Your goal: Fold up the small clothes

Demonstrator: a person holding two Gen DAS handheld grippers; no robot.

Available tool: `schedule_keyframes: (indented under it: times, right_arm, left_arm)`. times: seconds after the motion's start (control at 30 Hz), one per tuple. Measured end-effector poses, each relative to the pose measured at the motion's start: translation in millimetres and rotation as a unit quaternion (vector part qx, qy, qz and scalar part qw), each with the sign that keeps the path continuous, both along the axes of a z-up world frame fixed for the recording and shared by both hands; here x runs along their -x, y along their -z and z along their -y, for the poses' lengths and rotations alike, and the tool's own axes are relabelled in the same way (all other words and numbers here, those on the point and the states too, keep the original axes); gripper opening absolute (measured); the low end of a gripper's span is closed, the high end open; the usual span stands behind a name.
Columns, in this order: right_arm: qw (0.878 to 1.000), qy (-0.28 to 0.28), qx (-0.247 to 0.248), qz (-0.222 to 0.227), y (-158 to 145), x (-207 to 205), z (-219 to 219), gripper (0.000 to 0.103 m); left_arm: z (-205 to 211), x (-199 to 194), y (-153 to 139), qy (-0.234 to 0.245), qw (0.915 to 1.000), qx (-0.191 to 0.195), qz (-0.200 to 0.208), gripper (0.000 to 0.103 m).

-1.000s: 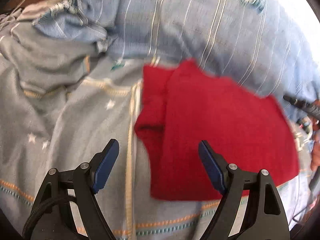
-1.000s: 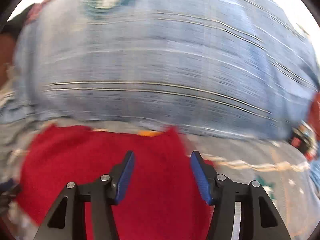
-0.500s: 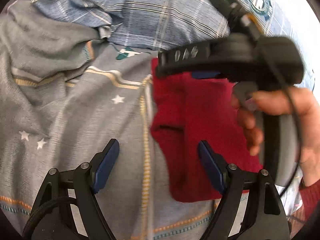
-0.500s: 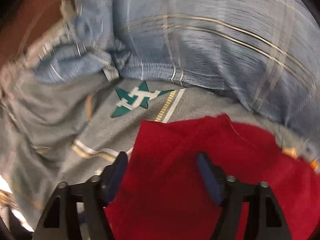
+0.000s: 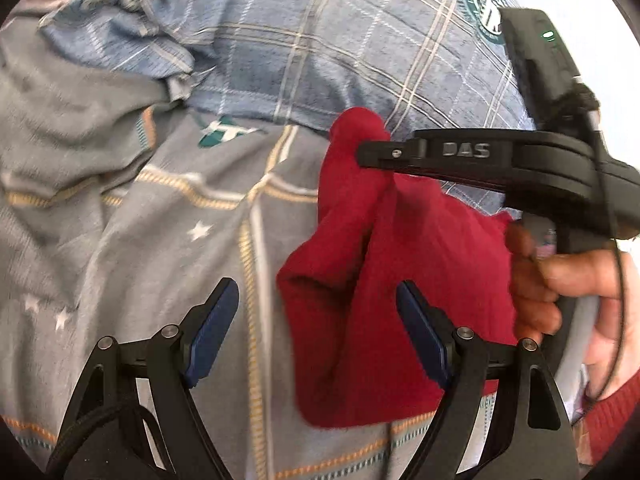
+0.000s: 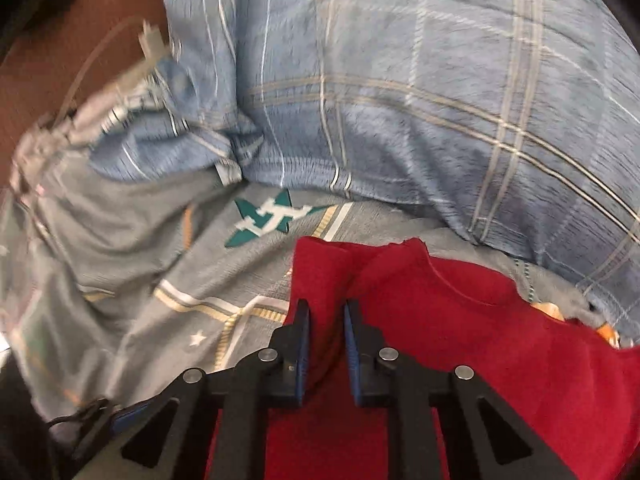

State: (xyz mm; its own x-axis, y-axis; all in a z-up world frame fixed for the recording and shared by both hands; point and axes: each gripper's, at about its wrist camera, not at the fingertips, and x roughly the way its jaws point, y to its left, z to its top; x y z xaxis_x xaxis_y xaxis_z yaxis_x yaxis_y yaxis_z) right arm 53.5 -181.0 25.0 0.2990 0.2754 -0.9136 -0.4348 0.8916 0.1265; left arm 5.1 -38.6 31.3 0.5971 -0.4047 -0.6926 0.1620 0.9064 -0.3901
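A small red garment (image 5: pixel 384 280) lies on a grey bedsheet (image 5: pixel 160 248). My right gripper (image 6: pixel 326 312) is shut on a fold of the red garment (image 6: pixel 460 340) near its far left corner. In the left wrist view the right gripper (image 5: pixel 364 152) comes in from the right and lifts that corner into a peak. My left gripper (image 5: pixel 316 316) is open and empty, just above the garment's near left edge, with its right finger over the red cloth.
A blue plaid pillow (image 5: pixel 340 52) lies behind the garment, also in the right wrist view (image 6: pixel 420 100). The grey sheet (image 6: pixel 140 272) has stars and yellow stripes and is rumpled at the left. A brown surface (image 6: pixel 72 48) shows at far left.
My right gripper has closed on the garment's far left corner and raised it. The left gripper has stayed open and hardly moved.
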Motion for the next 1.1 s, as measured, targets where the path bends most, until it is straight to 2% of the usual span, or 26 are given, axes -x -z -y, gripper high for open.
schedule_keyframes:
  times: [0.1,0.2,0.27,0.4,0.43,0.47,0.5,0.57,0.7,0.93,0.97,1.0,1.03,1.1]
  right_arm:
    - [1.000,-0.003,-0.011,0.008,-15,2,10,0.014]
    - [1.000,-0.009,-0.013,0.012,-27,8,10,0.014]
    - [1.000,-0.013,-0.012,0.013,-32,9,12,0.014]
    - [1.000,-0.011,-0.016,0.002,-30,8,16,0.014]
    - [1.000,-0.006,-0.015,0.000,-28,7,17,0.016]
    - [1.000,0.001,-0.017,-0.004,-29,6,21,0.027]
    - [1.000,0.012,-0.020,-0.010,-30,5,24,0.050]
    - [0.999,0.029,-0.028,-0.010,-31,5,27,0.073]
    - [0.999,0.032,-0.026,-0.021,-27,2,19,0.077]
    - [0.997,0.014,0.014,-0.081,23,-15,-17,0.077]
    - [0.996,0.005,0.024,-0.080,28,-15,-20,0.071]
    - [0.997,0.002,0.032,-0.072,29,-13,-21,0.045]
    - [0.998,0.003,0.044,-0.052,27,-11,-20,0.034]
    - [0.999,0.008,0.032,-0.039,21,-7,-12,0.024]
  left_arm:
    - [5,-7,0,0.007,0.9999,0.005,0.010,0.081]
    - [4,-14,4,0.018,0.9987,0.047,0.002,0.081]
    - [4,-14,5,0.027,0.9973,0.067,0.001,0.069]
    - [9,-9,-1,0.039,0.9972,0.061,0.018,0.055]
    - [9,-8,-2,0.041,0.9971,0.060,0.021,0.055]
    - [10,-8,-3,0.042,0.9969,0.062,0.023,0.055]
    - [9,-7,-4,0.043,0.9967,0.064,0.025,0.055]
    - [11,-7,-4,0.045,0.9968,0.060,0.026,0.055]
    - [13,-7,-1,0.047,0.9972,0.052,0.026,0.055]
    - [13,-8,6,0.040,0.9984,0.035,0.019,0.055]
    - [13,-8,8,0.038,0.9986,0.031,0.016,0.055]
    - [13,-8,9,0.037,0.9988,0.028,0.015,0.055]
    - [13,-8,9,0.035,0.9989,0.026,0.015,0.055]
    - [13,-7,9,0.034,0.9991,0.021,0.016,0.055]
